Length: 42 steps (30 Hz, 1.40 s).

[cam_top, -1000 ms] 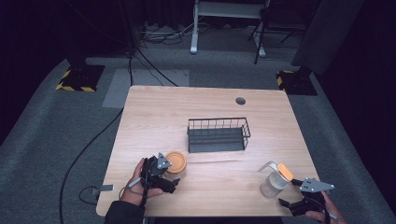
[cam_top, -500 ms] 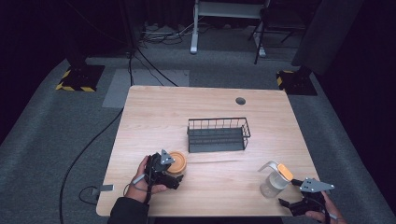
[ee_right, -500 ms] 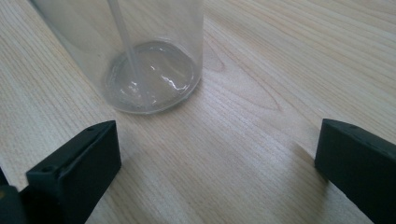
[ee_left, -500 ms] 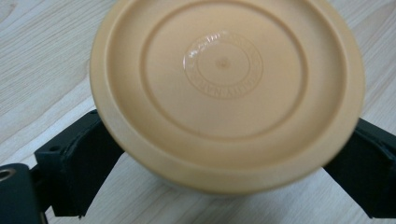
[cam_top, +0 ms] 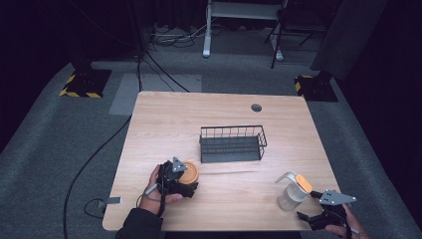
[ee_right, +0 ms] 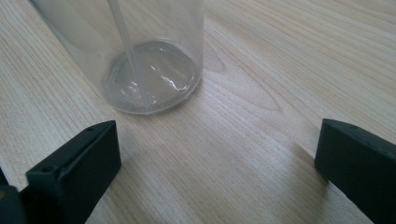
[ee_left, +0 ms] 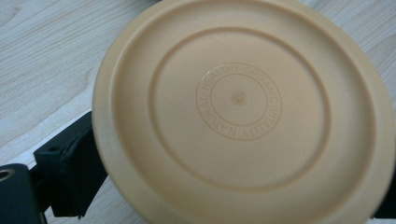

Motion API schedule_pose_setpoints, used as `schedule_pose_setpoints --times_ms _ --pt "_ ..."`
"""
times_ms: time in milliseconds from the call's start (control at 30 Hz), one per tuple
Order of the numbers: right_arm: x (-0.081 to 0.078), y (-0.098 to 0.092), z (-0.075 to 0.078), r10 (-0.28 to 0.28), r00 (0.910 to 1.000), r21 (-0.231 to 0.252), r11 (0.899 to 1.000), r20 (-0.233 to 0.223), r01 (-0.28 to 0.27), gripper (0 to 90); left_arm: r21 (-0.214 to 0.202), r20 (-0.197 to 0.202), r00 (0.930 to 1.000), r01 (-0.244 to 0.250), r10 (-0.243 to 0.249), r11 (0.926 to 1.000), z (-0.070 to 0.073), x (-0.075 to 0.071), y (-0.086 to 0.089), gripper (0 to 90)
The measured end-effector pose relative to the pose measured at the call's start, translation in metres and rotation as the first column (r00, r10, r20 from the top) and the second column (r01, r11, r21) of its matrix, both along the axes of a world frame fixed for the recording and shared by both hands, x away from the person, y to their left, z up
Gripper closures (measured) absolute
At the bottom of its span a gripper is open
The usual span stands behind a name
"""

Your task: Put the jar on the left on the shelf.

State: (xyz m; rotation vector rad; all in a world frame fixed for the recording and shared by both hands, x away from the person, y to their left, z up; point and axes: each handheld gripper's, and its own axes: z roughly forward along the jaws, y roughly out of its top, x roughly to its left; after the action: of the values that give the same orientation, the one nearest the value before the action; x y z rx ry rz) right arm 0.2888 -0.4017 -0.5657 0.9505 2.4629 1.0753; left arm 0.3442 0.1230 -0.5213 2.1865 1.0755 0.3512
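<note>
1. The worktop (cam_top: pixel 164 124) was pale wood with a visible grain, its far half bare, with a small round hole (cam_top: pixel 256 107) near the far edge.
2. The black wire basket (cam_top: pixel 232 143) stood mid-worktop, rectangular and empty.
3. The clear bottle (cam_top: pixel 290 195) with an orange cap stood upright near the front right corner, a thin straw inside it.
4. The right gripper (cam_top: pixel 318 215) sat just beside the bottle at the front edge, its jaws spread wide and holding nothing.
5. The left gripper (cam_top: pixel 186 183) had its jaws at the sides of the tan round lid (ee_left: pixel 243 107), smooth plastic with moulded rings, front left of the basket.
</note>
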Motion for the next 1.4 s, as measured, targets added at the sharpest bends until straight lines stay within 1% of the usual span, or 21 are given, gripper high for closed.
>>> schedule_pose_setpoints --times_ms 67,100,133,200,267,333,367,433,533,600,700,767,833,933,1033,1133,1300,1400 --pt "0.0 0.0 0.0 0.0 1.0 0.0 1.0 0.0 0.0 0.1 -0.011 0.009 0.9999 -0.012 0.012 0.9999 -0.001 0.0 -0.001 3.6" --pt "0.0 0.0 0.0 0.0 1.0 0.0 1.0 0.0 0.0 0.1 -0.036 0.009 0.9996 -0.026 0.027 0.999 -0.003 -0.001 -0.001 4.4" --pt "0.0 0.0 0.0 0.0 1.0 0.0 1.0 0.0 0.0 0.1 -0.044 0.01 0.9994 -0.032 0.032 0.9985 -0.005 -0.001 -0.001 6.6" --pt "0.0 0.0 0.0 0.0 1.0 0.0 1.0 0.0 0.0 0.1 -0.05 0.024 0.9987 -0.043 0.045 0.9978 -0.007 -0.002 -0.002 6.9" --pt "0.0 0.0 0.0 0.0 1.0 0.0 1.0 0.0 0.0 0.1 -0.043 0.05 0.9975 -0.047 0.049 0.9979 -0.006 -0.004 -0.003 7.7" --pt "0.0 0.0 0.0 0.0 1.0 0.0 1.0 0.0 0.0 0.1 -0.038 0.067 0.9958 -0.061 0.063 0.9974 -0.006 -0.006 -0.004 8.3" --pt "0.0 0.0 0.0 0.0 1.0 0.0 1.0 0.0 0.0 0.1 -0.038 0.067 0.9958 -0.061 0.063 0.9974 -0.006 -0.006 -0.004 8.6" --pt "0.0 0.0 0.0 0.0 1.0 0.001 1.0 0.0 0.0 0.1 -0.028 0.083 0.9943 -0.065 0.067 0.9975 -0.006 -0.008 -0.005 8.9" --pt "0.0 0.0 0.0 0.001 1.0 0.001 1.0 0.0 -0.001 0.1 -0.028 0.083 0.9939 -0.07 0.072 0.9971 -0.005 -0.008 -0.004 9.2" --pt "0.0 0.0 0.0 0.001 1.0 0.001 1.0 0.0 -0.001 0.1 -0.018 0.081 0.994 -0.072 0.073 0.9972 -0.003 -0.008 -0.003 9.3" --pt "0.0 0.0 0.0 0.001 1.0 0.001 1.0 0.0 -0.001 0.1 -0.026 0.082 0.9938 -0.074 0.076 0.9969 -0.002 -0.008 -0.001 9.3" --pt "0.0 0.0 0.0 0.002 1.0 0.001 1.0 0.001 -0.002 0.1 -0.028 0.093 0.9927 -0.074 0.076 0.9969 0.001 -0.009 0.0 9.3" --pt "0.0 0.0 0.0 0.002 1.0 0.001 1.0 0.001 -0.002 0.1 -0.026 0.095 0.9928 -0.072 0.074 0.9971 0.003 -0.01 0.001 9.3" --pt "0.0 0.0 0.0 0.002 1.0 0.002 1.0 0.001 -0.002 0.1 -0.016 0.099 0.993 -0.064 0.065 0.9978 0.005 -0.011 0.0 9.3" --pt "0.0 0.0 0.0 0.002 1.0 0.002 1.0 0.001 -0.002 0.1 -0.006 0.111 0.9913 -0.071 0.071 0.9975 0.007 -0.013 -0.002 9.3" --pt "0.0 0.0 0.0 0.002 1.0 0.002 1.0 0.001 -0.002 0.1 -0.011 0.108 0.9916 -0.071 0.072 0.9974 0.009 -0.014 -0.003 9.3" --pt "0.0 0.0 0.0 0.002 1.0 0.002 1.0 0.001 -0.002 0.1 -0.006 0.107 0.9918 -0.069 0.07 0.9976 0.012 -0.015 -0.005 9.3" --pt "0.0 0.0 0.0 0.002 1.0 0.002 1.0 0.001 -0.002 0.1 -0.005 0.116 0.9907 -0.071 0.071 0.9975 0.014 -0.017 -0.007 9.3"
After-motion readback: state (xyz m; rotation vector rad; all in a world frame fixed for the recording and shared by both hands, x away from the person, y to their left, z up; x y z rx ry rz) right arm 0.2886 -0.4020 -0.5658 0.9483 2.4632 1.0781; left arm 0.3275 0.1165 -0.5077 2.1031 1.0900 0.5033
